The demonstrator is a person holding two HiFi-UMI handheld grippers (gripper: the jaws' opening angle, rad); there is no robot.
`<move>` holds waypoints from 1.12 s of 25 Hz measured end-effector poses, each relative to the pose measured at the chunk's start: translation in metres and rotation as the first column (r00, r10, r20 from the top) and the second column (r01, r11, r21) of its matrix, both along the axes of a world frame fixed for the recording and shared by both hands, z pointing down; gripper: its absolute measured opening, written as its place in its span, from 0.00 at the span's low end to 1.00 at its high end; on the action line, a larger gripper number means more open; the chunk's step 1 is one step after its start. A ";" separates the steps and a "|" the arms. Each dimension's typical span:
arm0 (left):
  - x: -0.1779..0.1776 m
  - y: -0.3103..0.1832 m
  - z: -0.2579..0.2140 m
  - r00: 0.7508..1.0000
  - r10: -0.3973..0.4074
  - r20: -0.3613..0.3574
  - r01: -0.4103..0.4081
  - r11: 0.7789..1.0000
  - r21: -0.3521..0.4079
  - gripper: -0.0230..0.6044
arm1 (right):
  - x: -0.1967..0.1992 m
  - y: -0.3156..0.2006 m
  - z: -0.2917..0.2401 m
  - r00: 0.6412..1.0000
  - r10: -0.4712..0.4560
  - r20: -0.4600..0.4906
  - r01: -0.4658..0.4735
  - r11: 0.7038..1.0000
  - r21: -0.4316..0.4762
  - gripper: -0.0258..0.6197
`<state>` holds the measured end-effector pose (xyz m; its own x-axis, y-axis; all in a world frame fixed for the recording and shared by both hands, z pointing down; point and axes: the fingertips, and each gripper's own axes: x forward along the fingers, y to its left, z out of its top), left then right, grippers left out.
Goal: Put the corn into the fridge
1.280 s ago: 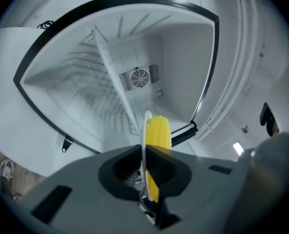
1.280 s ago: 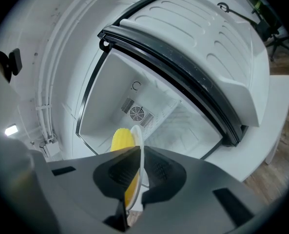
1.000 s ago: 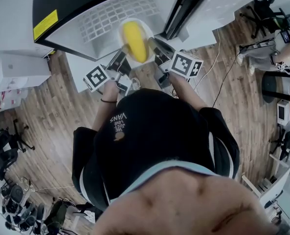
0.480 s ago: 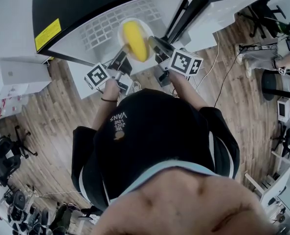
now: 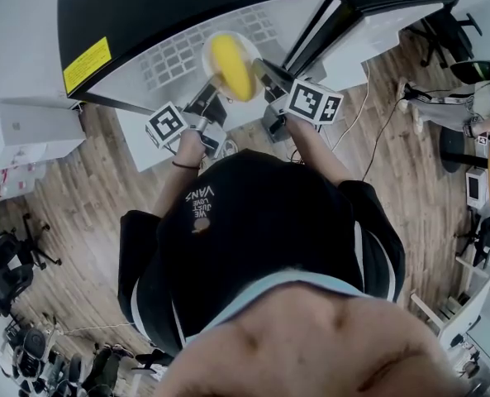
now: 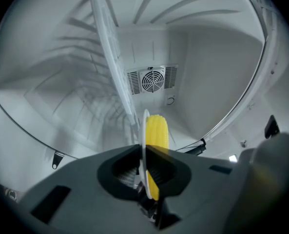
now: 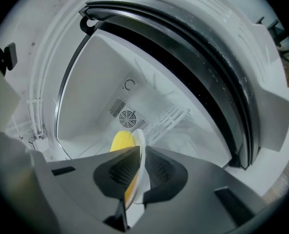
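Observation:
A yellow corn cob [image 5: 232, 63] lies on a small white plate [image 5: 221, 43] at the mouth of the open fridge [image 5: 187, 7]. My left gripper [image 5: 214, 89] is shut on the plate's near left rim, and my right gripper [image 5: 265, 73] is shut on its right rim. In the left gripper view the plate [image 6: 144, 130] stands edge-on between the jaws of that gripper [image 6: 145, 165], with the corn [image 6: 157, 133] just to its right. In the right gripper view the plate [image 7: 141, 145] is pinched by the gripper [image 7: 134, 172], and the corn [image 7: 121, 143] shows to its left.
The fridge interior is white, with a wire shelf [image 6: 110, 67] and a round fan vent [image 6: 153, 81] on the back wall. Its door [image 5: 377, 15] stands open at the right, with its dark seal [image 7: 202, 57] close by. Beyond are a wooden floor, boxes at the left and cables.
Both grippers have carried the plate with the corn a little farther toward the fridge opening. Their grip on the rim is the same.

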<state>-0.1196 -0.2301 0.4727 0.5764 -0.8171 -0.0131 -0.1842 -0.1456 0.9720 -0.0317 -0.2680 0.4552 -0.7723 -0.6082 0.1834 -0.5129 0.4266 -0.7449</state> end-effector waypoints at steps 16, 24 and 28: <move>0.002 -0.011 -0.001 0.991 -0.038 -0.128 0.033 0.999 -0.039 0.10 | -0.003 -0.027 0.003 0.999 -0.011 -0.049 0.012 1.000 0.018 0.08; -0.003 -0.015 -0.001 0.973 -0.083 -0.214 0.068 0.995 -0.077 0.10 | -0.009 -0.036 0.004 0.998 -0.022 -0.066 0.024 0.999 0.028 0.09; -0.002 -0.016 0.000 0.963 -0.112 -0.244 0.091 0.991 -0.097 0.10 | -0.009 -0.039 0.006 0.997 -0.027 -0.076 0.029 0.999 0.030 0.09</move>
